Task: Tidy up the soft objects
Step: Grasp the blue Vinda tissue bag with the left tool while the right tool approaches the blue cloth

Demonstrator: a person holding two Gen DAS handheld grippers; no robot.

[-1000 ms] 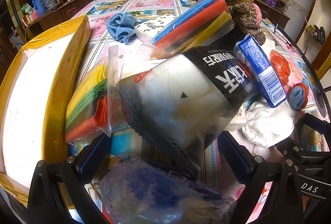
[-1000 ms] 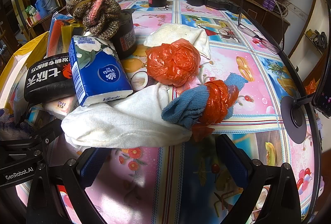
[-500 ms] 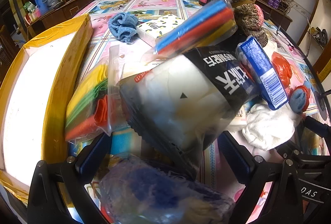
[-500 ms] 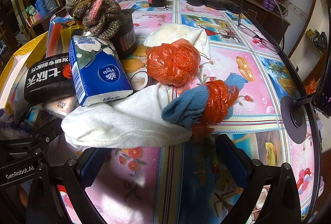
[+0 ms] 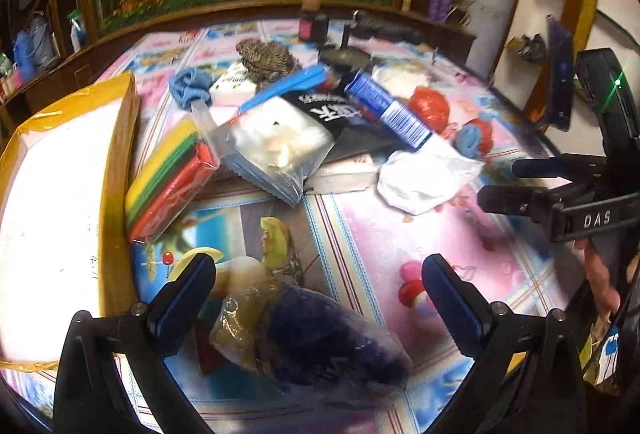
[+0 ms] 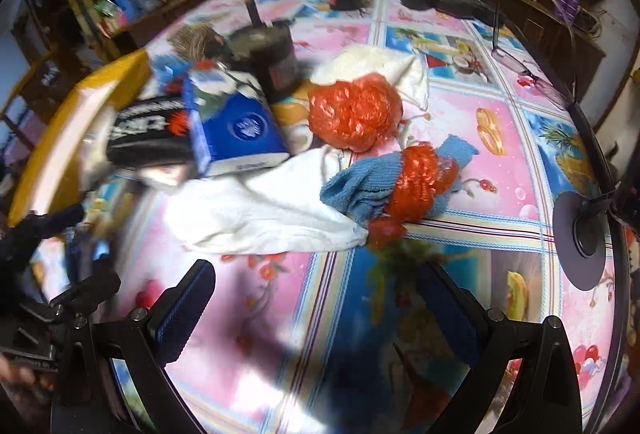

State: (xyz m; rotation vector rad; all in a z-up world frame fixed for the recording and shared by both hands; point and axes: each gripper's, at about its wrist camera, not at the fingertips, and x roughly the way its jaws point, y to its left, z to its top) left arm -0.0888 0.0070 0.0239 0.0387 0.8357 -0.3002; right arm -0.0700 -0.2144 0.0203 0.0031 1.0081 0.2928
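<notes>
Pulled back and up since a second ago: your left gripper (image 5: 316,298) was right on top of the black-and-clear pack (image 5: 280,141), and now that pack sits well out ahead in the pile. The gripper is spread wide with nothing pinched. A dark blue bagged bundle (image 5: 316,338) lies on the worktop (image 5: 460,234) just under and between the fingers, but I can't tell if they touch it.

I'd guess the bundle is the thing to go for, with the yellow-edged box (image 5: 60,173) on your left as the likely drop spot. Some tips:

- Come down straight so both pads straddle the fat middle of the bag, not the loose plastic at the end. That film will slip.
- Squeeze slow. It's squishy and will bulge out sideways.
- Lift clear before swinging left, because the rainbow cloth pack (image 5: 168,177) leans right against the box wall.

Your right gripper (image 6: 316,298) is also wide open and empty, hovering near the white towel (image 6: 260,205) and the blue cloth with the orange bag (image 6: 400,181). Keep it parked so the two don't collide.
</notes>
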